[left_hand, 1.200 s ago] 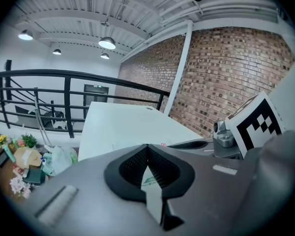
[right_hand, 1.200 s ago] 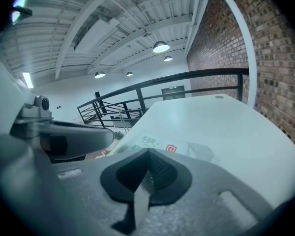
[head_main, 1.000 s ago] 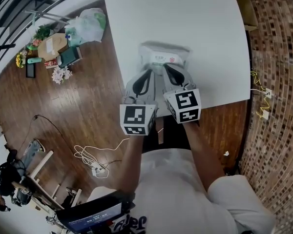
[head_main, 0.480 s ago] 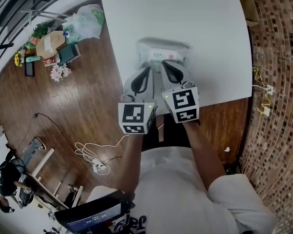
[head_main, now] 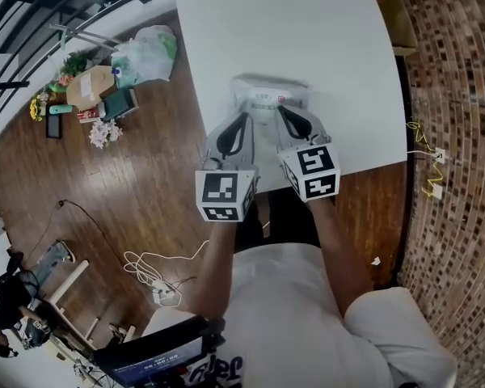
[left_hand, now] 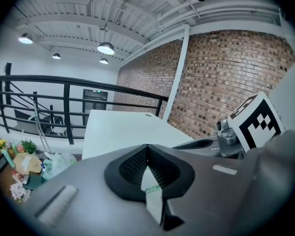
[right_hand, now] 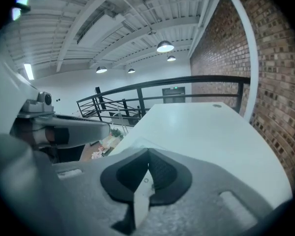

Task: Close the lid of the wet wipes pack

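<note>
The wet wipes pack (head_main: 268, 95), white with green print, lies near the front edge of the white table (head_main: 307, 31). Both grippers point at it side by side. The tip of my left gripper (head_main: 244, 117) sits over the pack's near left part. My right gripper (head_main: 280, 110) sits over its near right part. In the left gripper view the jaws of that gripper (left_hand: 147, 149) meet at the tip, and a strip of the pack (left_hand: 150, 185) shows in the slit below. The right gripper (right_hand: 148, 154) looks the same, jaws together over a white strip (right_hand: 142, 195). The lid itself is hidden.
The table's front edge (head_main: 364, 166) runs just under the grippers. Left of the table, on the wooden floor, lie a plastic bag (head_main: 149, 47), a cardboard box (head_main: 89, 79) and flowers. Cables (head_main: 153, 261) trail lower down. A brick wall (head_main: 457, 95) stands on the right.
Both grippers stay on the pack's near side. The right gripper has shifted slightly right and away from the left one.
</note>
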The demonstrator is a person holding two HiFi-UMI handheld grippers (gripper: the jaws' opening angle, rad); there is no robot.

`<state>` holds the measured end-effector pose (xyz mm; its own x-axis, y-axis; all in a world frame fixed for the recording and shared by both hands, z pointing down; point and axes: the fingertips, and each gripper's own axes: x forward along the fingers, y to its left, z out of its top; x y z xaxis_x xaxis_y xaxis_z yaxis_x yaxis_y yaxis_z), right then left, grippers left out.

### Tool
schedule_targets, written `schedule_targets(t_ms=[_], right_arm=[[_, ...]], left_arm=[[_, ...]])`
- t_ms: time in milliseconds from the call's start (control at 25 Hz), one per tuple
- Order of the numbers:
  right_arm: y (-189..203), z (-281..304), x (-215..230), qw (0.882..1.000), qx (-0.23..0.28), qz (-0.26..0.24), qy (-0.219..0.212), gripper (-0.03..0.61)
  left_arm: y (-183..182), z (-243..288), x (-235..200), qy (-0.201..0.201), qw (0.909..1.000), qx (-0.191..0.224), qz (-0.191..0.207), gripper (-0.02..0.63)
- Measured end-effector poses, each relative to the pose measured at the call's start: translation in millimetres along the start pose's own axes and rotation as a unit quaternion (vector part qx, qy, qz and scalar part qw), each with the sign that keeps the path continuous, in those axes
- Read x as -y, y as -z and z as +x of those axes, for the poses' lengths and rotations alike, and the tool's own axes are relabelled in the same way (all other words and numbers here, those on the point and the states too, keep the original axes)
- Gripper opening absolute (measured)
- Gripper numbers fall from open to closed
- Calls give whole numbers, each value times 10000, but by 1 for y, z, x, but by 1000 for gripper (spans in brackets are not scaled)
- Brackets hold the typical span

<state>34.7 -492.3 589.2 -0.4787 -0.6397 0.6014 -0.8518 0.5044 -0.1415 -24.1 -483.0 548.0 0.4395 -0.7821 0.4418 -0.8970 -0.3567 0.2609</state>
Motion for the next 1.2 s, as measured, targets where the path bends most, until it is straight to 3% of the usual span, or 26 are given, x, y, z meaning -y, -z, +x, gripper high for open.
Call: schedule_targets(t_ms=[280, 520, 960, 1120, 1200], right_arm=[[-61, -68, -34, 9943, 918, -124, 522, -14], [-92, -147, -82, 9798, 1793, -323, 823, -14], [-75, -257, -163, 9657, 2365, -776, 733, -14], [-48, -307, -167, 9621, 2563, -569, 733, -14], [-23, -336, -171, 9596, 2545, -737, 945, -14]], left_arm=[[-59, -72, 6, 138, 9971, 692, 290, 17], [-94, -145, 31, 282, 9880, 1314, 763, 17], [-87, -249, 84, 307, 9782, 1851, 891, 17], [-72, -284, 123, 231, 9749, 1910, 1118, 17], [-48, -306, 143, 56, 9753, 1835, 1226, 17]])
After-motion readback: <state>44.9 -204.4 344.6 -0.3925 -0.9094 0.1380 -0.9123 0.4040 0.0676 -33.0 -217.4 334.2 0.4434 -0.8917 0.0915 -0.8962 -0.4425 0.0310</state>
